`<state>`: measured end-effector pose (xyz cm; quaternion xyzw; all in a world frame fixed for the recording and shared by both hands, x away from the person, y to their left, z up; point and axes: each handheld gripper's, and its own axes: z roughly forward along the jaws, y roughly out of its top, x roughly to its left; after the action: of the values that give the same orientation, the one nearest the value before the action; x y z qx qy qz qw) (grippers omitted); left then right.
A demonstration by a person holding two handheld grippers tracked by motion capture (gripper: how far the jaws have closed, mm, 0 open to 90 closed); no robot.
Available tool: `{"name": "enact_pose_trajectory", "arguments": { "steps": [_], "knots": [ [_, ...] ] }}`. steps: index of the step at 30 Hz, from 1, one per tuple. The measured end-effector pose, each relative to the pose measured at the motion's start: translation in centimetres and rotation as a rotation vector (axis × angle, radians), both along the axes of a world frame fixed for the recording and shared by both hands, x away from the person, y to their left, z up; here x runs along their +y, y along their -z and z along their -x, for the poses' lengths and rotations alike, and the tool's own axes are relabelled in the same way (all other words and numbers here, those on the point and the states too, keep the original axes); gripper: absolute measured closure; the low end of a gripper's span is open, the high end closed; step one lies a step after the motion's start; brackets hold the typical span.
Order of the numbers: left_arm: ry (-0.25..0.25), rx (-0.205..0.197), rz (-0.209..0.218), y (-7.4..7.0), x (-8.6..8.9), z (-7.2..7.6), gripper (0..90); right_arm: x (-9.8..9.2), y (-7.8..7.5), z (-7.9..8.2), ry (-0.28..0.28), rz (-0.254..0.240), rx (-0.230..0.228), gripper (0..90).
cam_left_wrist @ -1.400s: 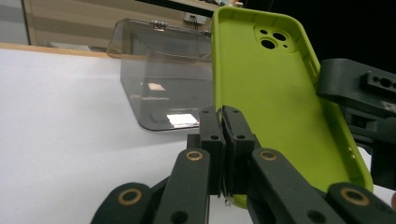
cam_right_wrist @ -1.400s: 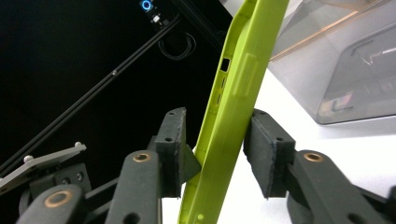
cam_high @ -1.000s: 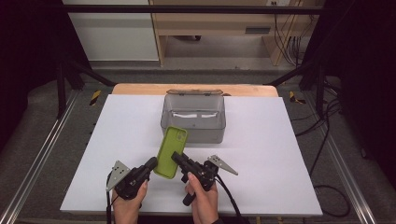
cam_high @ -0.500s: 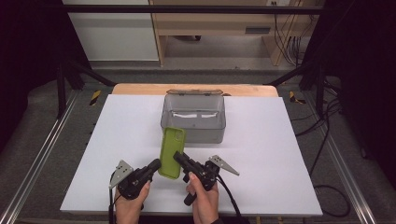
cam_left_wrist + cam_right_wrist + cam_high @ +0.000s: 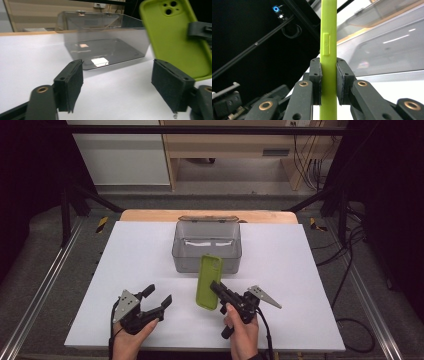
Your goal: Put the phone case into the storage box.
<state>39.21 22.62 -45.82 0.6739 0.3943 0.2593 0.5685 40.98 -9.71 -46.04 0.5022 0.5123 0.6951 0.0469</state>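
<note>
Since a second ago our left gripper [image 5: 159, 296] has just let go, jaws now apart and empty, so the green phone case [image 5: 209, 281] rides clamped in our right gripper [image 5: 216, 287] alone, lifted just before the clear box [image 5: 207, 245], likely headed in.

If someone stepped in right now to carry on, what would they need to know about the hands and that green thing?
Left gripper: jaws have just been opening, nothing between them, low over the white table.
Right gripper: clamped on the green phone case, held off the table in front of the clear box.
Done: case passed to the right gripper alone.
Left, probably: put the case into the box, which looks empty.
</note>
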Motion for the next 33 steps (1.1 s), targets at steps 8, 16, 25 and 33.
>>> {"name": "enact_pose_trajectory", "arguments": {
  "steps": [8, 16, 25, 33],
  "knots": [
    [-0.026, -0.078, -0.014, -1.0, 4.2, 1.3, 5.7, -4.8, -0.4, 0.7, 0.045, 0.097, 0.001, 77.2],
    [-0.06, -0.043, -0.022, -0.3, 5.6, 1.1, 2.1, -10.4, -1.4, 0.6, 0.134, 0.156, 0.025, 77.2],
    [-0.064, -0.032, -0.017, 0.0, 5.5, 1.0, 2.4, -12.5, -2.6, -0.3, 0.177, 0.173, 0.044, 77.2],
    [-0.076, -0.04, -0.016, -0.1, 5.9, 1.0, 2.2, -12.5, -5.5, -2.4, 0.185, 0.177, 0.048, 77.2]
  ]
}}
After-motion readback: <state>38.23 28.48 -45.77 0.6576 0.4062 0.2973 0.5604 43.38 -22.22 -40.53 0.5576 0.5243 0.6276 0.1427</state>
